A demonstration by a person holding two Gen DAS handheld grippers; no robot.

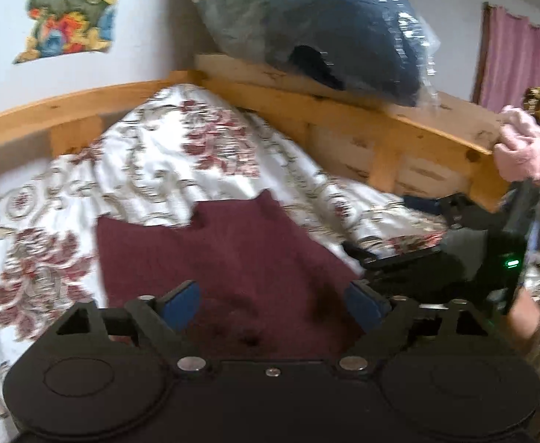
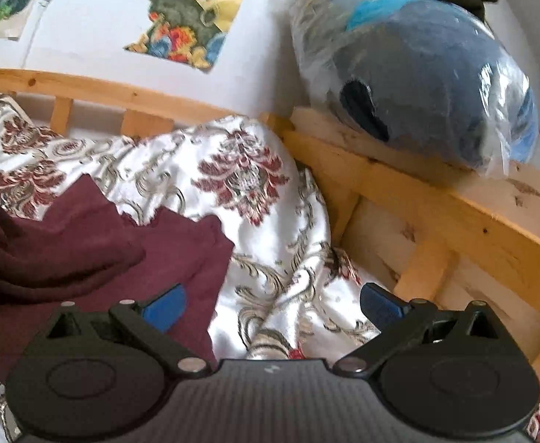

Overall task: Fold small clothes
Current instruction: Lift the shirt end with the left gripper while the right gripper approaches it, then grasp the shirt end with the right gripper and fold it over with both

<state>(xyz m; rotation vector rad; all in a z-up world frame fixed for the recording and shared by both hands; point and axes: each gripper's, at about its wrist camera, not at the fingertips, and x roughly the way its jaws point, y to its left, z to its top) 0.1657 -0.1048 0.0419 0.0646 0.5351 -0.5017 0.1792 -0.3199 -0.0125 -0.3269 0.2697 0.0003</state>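
Note:
A dark maroon garment (image 1: 229, 258) lies spread on the floral bedspread (image 1: 152, 147). My left gripper (image 1: 272, 301) is open and empty, its blue pads above the garment's near part. In the right wrist view the garment (image 2: 96, 254) lies at the left, with one part folded over in a thick roll. My right gripper (image 2: 272, 304) is open and empty, over the garment's right edge and the bedspread (image 2: 270, 221). The right gripper's black body (image 1: 454, 251) shows at the right of the left wrist view.
A wooden bed frame (image 1: 343, 118) runs around the bed. A plastic-wrapped dark blue bundle (image 1: 336, 37) rests on its rail, also in the right wrist view (image 2: 417, 81). Pink cloth (image 1: 528, 151) hangs at far right. Posters (image 2: 196, 11) hang on the wall.

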